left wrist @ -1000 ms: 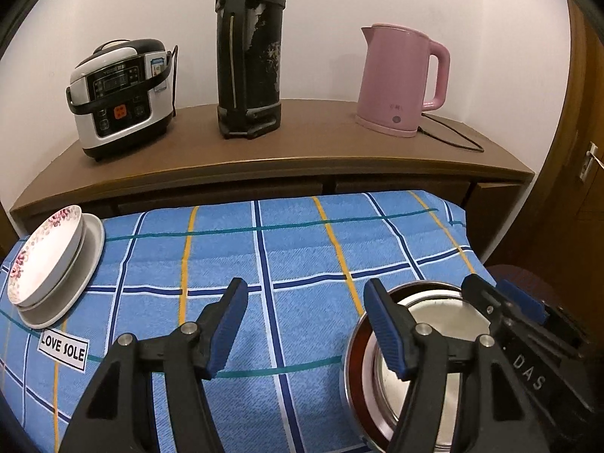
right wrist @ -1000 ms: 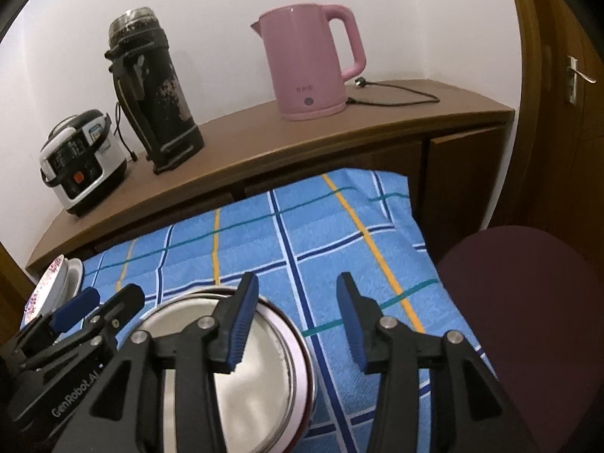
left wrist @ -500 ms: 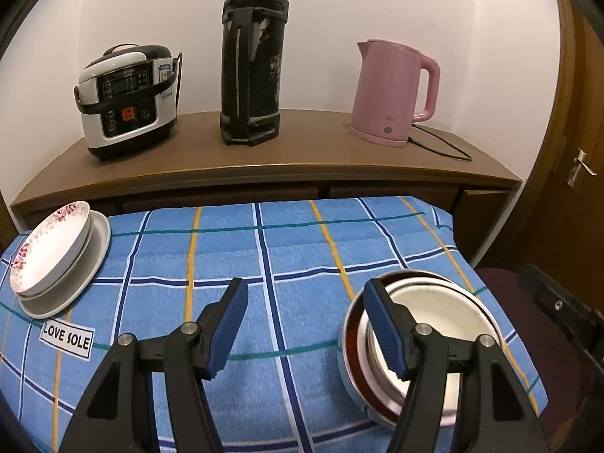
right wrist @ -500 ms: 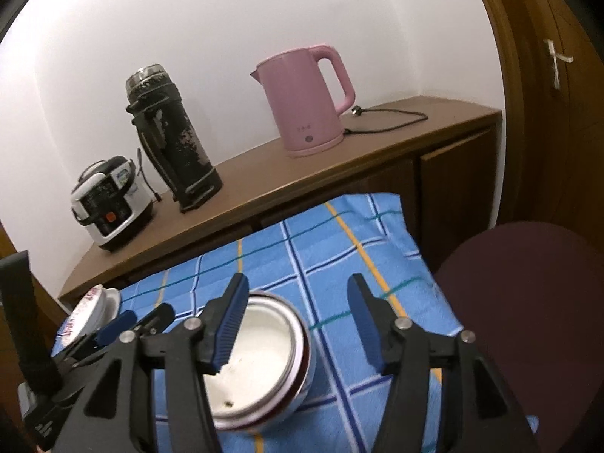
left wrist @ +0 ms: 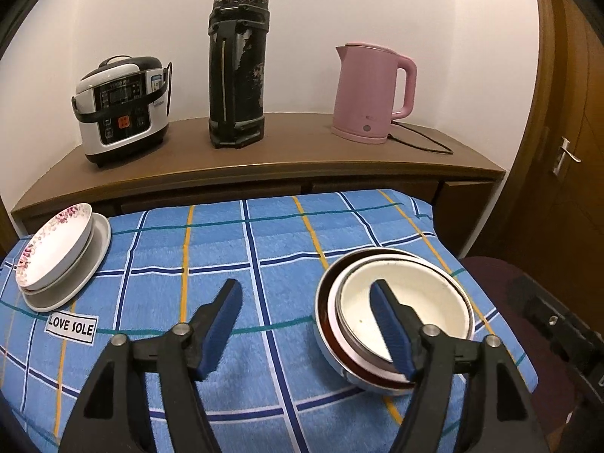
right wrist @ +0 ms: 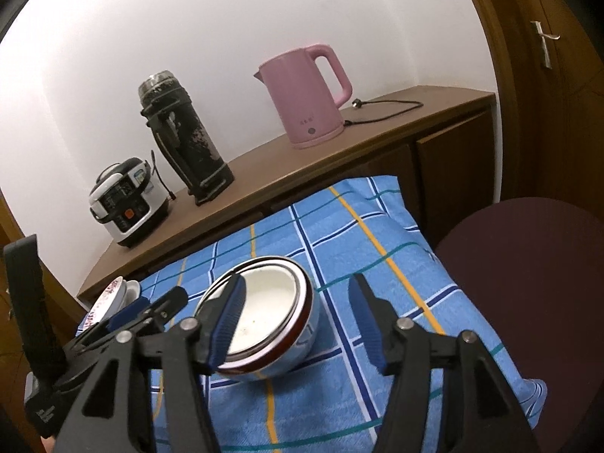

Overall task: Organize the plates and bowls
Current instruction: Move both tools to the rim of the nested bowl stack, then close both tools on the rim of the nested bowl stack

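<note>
A stack of nested bowls (left wrist: 407, 302), cream inside with a red-brown rim, stands on the right of the blue checked cloth (left wrist: 264, 249). At the far left a floral bowl rests tilted on white plates (left wrist: 56, 253). My left gripper (left wrist: 305, 290) hovers over the cloth, jaws opening, with only cloth between them; its right finger overlaps the bowl stack in view. In the right wrist view, my right gripper (right wrist: 297, 283) sits back from the bowl stack (right wrist: 264, 309), jaws opening, and its pads touch nothing. The floral bowl and plates (right wrist: 113, 294) show at the left.
A wooden sideboard (left wrist: 264, 151) behind the table carries a rice cooker (left wrist: 120, 105), a tall black flask (left wrist: 236, 68) and a pink kettle (left wrist: 370, 94) with its cord. A dark red chair seat (right wrist: 528, 283) stands right of the table. A door handle (left wrist: 566, 154) is at far right.
Both grippers have drawn back from the bowl stack, and the whole stack now shows. The right gripper's jaws have widened, and it has left the left wrist view's right side.
</note>
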### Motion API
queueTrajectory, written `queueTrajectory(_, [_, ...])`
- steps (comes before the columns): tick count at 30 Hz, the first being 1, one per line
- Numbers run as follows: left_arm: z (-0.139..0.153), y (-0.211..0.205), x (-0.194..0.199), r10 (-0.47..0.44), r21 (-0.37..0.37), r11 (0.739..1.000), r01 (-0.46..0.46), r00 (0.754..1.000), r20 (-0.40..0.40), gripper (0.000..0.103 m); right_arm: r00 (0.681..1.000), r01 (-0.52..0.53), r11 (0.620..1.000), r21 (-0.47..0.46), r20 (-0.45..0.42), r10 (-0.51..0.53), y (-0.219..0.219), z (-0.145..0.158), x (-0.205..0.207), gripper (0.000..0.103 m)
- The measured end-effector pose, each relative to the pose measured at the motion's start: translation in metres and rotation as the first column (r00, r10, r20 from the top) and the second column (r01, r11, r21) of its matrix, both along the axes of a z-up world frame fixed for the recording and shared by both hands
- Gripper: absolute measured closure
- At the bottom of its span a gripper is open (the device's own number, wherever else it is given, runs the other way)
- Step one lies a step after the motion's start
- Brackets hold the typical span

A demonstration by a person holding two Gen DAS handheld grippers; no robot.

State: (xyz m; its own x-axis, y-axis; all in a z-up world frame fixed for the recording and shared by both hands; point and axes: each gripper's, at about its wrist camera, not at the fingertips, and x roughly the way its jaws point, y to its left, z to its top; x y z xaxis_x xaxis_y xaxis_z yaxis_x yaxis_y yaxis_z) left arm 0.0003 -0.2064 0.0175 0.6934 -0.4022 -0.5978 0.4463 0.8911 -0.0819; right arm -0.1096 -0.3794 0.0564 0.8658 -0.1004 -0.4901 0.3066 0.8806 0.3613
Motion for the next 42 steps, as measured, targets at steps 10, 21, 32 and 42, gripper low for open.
queueTrajectory(10, [-0.002, 0.011, 0.004, 0.028, -0.036, 0.999, -0.029, 0.999, -0.025, 0.028, 0.999, 0.010, 1.000, 0.022, 0.032, -0.011, -0.007, -0.005, -0.010, 0.022])
queueTrajectory(21, [-0.016, -0.007, 0.011, -0.012, -0.042, 0.999, 0.008, 0.996, -0.089, 0.028, 1.000, -0.028, 0.993, 0.113, 0.001, 0.028, -0.022, -0.026, 0.008, 0.022])
queueTrajectory(32, [-0.032, -0.016, 0.023, 0.007, -0.031, 0.999, -0.011, 0.990, -0.140, 0.028, 0.996, -0.060, 0.983, 0.176, -0.059, 0.072, -0.030, -0.047, 0.035, 0.048])
queueTrajectory(42, [-0.042, -0.018, 0.033, 0.028, -0.033, 0.999, -0.035, 0.982, -0.187, 0.028, 0.992, -0.092, 0.974, 0.210, -0.071, 0.108, -0.028, -0.056, 0.052, 0.062])
